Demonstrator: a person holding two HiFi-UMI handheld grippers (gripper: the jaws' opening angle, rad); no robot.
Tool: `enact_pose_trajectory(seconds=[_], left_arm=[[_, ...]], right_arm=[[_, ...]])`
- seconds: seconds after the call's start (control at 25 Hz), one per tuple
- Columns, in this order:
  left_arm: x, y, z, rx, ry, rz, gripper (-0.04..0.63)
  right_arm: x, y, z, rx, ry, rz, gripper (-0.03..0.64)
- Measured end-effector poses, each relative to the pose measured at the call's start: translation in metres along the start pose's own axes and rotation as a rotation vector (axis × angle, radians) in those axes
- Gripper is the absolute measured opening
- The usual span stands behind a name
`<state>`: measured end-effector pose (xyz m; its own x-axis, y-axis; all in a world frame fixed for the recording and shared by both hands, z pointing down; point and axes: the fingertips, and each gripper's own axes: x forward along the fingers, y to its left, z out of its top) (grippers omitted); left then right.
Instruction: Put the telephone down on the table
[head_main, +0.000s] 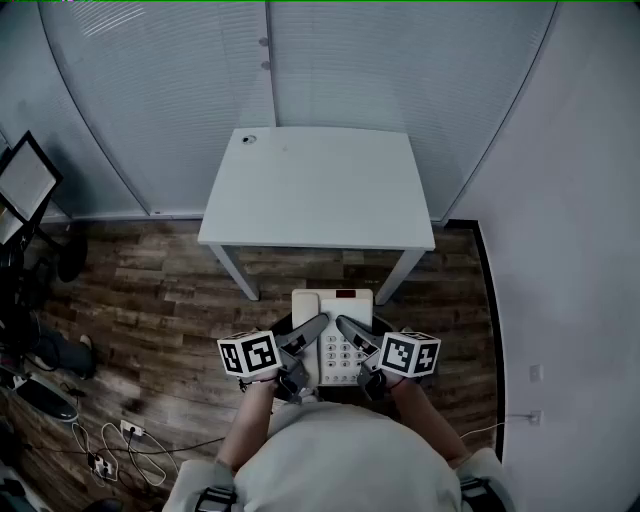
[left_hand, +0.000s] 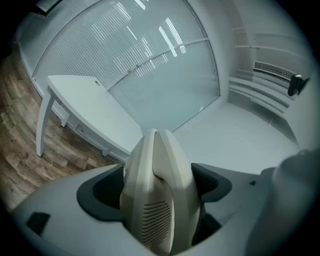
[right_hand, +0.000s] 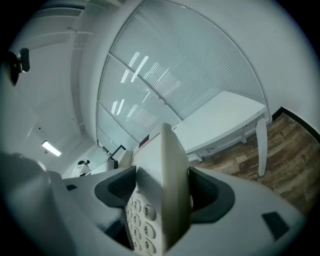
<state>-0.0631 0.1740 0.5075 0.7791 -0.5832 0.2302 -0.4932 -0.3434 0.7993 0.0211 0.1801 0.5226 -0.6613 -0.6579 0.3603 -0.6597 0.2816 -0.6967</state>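
A cream desk telephone (head_main: 335, 335) with a keypad and a small red display hangs in the air in front of my body, above the wooden floor and short of the white table (head_main: 320, 190). My left gripper (head_main: 312, 330) is shut on the telephone's left side, where the handset (left_hand: 157, 190) fills the space between its jaws. My right gripper (head_main: 350, 332) is shut on the right edge, with the keypad (right_hand: 142, 220) showing beside its lower jaw. The table (left_hand: 95, 112) stands ahead with nothing on it but a small round grommet (head_main: 248, 139).
Frosted glass walls (head_main: 330, 60) close off the room behind the table. At the left stand dark equipment and a screen (head_main: 25, 180), and cables with a power strip (head_main: 105, 455) lie on the wooden floor (head_main: 150, 300). A white wall (head_main: 580, 250) runs along the right.
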Motion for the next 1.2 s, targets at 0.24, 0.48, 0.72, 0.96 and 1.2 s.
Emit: enact_pose_trajectory(seconds=[0.24,0.48,0.72,0.96,1.2], left_arm=[[-0.003,-0.013,-0.019,0.0,-0.001,-0.006,0.405],[-0.006,-0.011,-0.019,0.003,0.001,0.006,0.405],[-0.007,-0.005,-0.012,0.0,0.0,0.006,0.405],[0.001,-0.001,-0.002,0.017,0.008,-0.004,0.405],[0.004,0.011,0.007,0.01,0.017,-0.01,0.405]], right_arm=[[-0.02,0.0,-0.01,0.001,-0.005,0.007,0.337],[-0.017,0.0,-0.014,0.004,-0.001,0.008,0.337],[-0.008,0.003,-0.011,0.004,-0.001,0.018,0.337],[0.0,-0.002,-0.003,0.003,-0.018,0.008,0.337],[0.015,-0.004,0.0,0.01,-0.014,-0.006,0.337]])
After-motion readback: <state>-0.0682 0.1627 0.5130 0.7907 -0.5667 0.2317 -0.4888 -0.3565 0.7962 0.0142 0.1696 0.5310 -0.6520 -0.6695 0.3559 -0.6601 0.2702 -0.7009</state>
